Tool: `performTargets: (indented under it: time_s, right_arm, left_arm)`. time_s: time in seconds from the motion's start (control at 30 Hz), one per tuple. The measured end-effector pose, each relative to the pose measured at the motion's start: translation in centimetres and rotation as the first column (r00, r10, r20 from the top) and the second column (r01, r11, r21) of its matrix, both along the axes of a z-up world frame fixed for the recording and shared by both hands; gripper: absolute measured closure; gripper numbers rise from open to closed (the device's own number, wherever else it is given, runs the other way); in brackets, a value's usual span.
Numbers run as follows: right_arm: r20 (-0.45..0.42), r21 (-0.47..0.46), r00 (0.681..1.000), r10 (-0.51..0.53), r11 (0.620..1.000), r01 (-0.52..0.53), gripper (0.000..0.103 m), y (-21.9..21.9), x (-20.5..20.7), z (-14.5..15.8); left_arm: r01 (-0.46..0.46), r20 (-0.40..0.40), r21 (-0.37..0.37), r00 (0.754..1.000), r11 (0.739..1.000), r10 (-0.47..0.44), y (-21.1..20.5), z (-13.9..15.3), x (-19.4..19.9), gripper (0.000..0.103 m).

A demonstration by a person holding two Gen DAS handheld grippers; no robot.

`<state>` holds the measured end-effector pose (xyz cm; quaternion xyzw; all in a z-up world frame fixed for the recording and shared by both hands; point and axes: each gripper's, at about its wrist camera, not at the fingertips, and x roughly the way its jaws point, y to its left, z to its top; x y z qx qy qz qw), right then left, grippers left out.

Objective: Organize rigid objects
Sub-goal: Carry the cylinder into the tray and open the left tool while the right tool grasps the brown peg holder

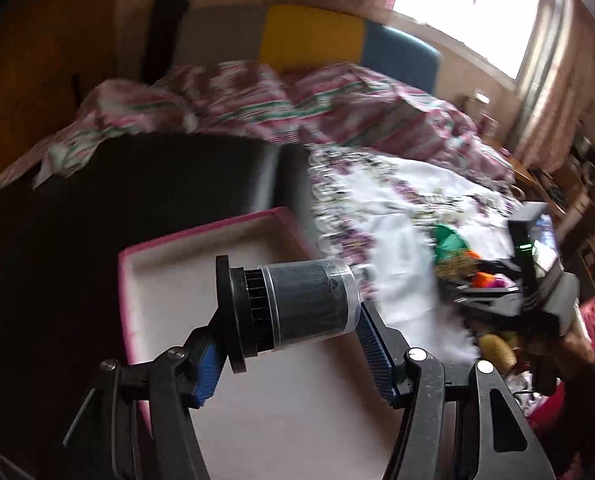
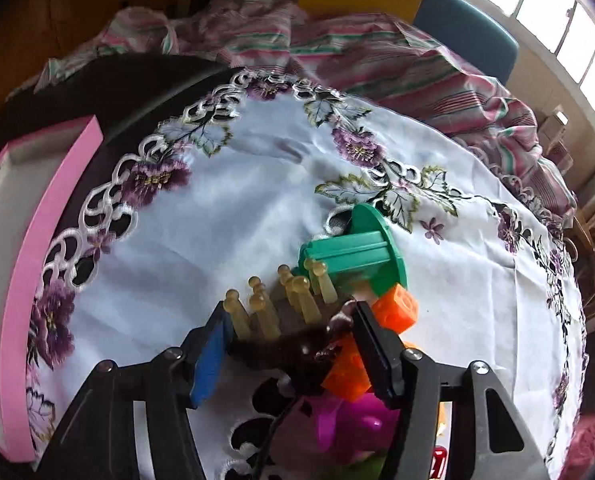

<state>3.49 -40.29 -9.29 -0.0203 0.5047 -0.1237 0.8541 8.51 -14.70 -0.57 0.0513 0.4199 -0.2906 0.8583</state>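
At nine o'clock on the tabletop (image 2: 257, 184) sits a shallow pink-rimmed tray (image 1: 201, 232), its pale floor bare. Just above it the left gripper (image 1: 293, 328) pinches a black cylindrical filter (image 1: 297, 304), lying sideways, by its ends: the blue pad (image 1: 207, 372) on one finger presses the wide black flange, the other finger presses the clear-capped end.

Toward the middle, a white cloth with embroidered purple flowers (image 2: 357, 148) covers the round top, with a striped bedsheet (image 2: 417, 68) bunched behind it at twelve o'clock.

At five o'clock lies a heap of small things: a green plastic spool (image 2: 357, 248) on its side, an orange cube (image 2: 397, 308) touching it, a magenta piece (image 2: 353, 420) nearer the camera. The right gripper (image 2: 289, 332) reaches steeply down into this heap, its fingers half spread around a dark brown comb-like piece with yellowish knobbed pegs (image 2: 265, 312); I cannot tell whether the pads are pressing it.
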Motion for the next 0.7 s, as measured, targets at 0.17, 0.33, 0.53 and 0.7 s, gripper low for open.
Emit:
performTargets:
  time_s: [0.17, 0.33, 0.53, 0.7]
  right_arm:
    - [0.067, 0.072, 0.998, -0.015, 0.997, 0.01, 0.043, 0.3, -0.8, 1.3]
    - [0.13, 0.197, 0.992, -0.007, 0.98, -0.019, 0.045, 0.8, -1.4, 2.2]
    - [0.143, 0.211, 0.989, 0.026, 0.976, -0.056, 0.045, 1.9, -1.2, 2.2]
    - [0.165, 0.216, 0.986, 0.022, 0.975, -0.058, 0.045, 1.7, -1.4, 2.6]
  left_arm:
    - [-0.107, -0.064, -0.007, 0.992, 0.994, 0.106, 4.3, -2.2, 2.3, 0.041]
    - [-0.166, -0.082, -0.003, 0.983, 0.986, 0.166, 6.0, -2.7, 4.2, 0.041]
    - [-0.213, -0.107, 0.03, 0.971, 0.977, 0.215, 6.4, -3.4, 7.6, 0.041]
    - [-0.193, -0.119, 0.077, 0.972, 0.978, 0.201, 5.0, -5.0, 9.6, 0.041]
